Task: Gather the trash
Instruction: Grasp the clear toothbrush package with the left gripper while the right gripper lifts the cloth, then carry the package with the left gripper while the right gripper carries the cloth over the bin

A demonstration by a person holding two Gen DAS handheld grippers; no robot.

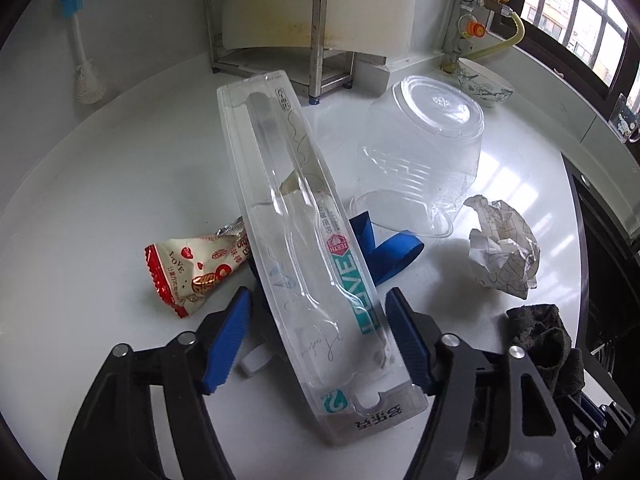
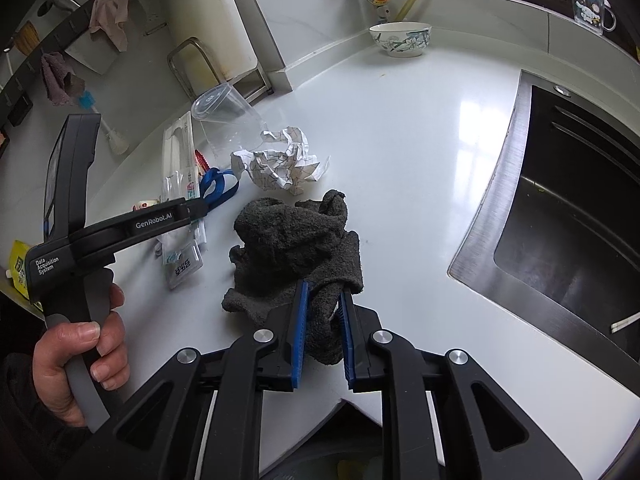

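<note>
A long clear toothbrush blister pack lies on the white counter between the open fingers of my left gripper, which straddles its near end without clamping it. A red-and-cream snack wrapper, a blue ribbon, an overturned clear plastic cup and a crumpled paper ball lie around it. My right gripper is shut on a dark grey cloth that rests on the counter. The pack, the cup and the paper ball also show in the right wrist view.
A steel sink is sunk into the counter at the right. A patterned bowl stands at the back by the gas pipe. A metal rack and a blue-headed brush stand against the back wall.
</note>
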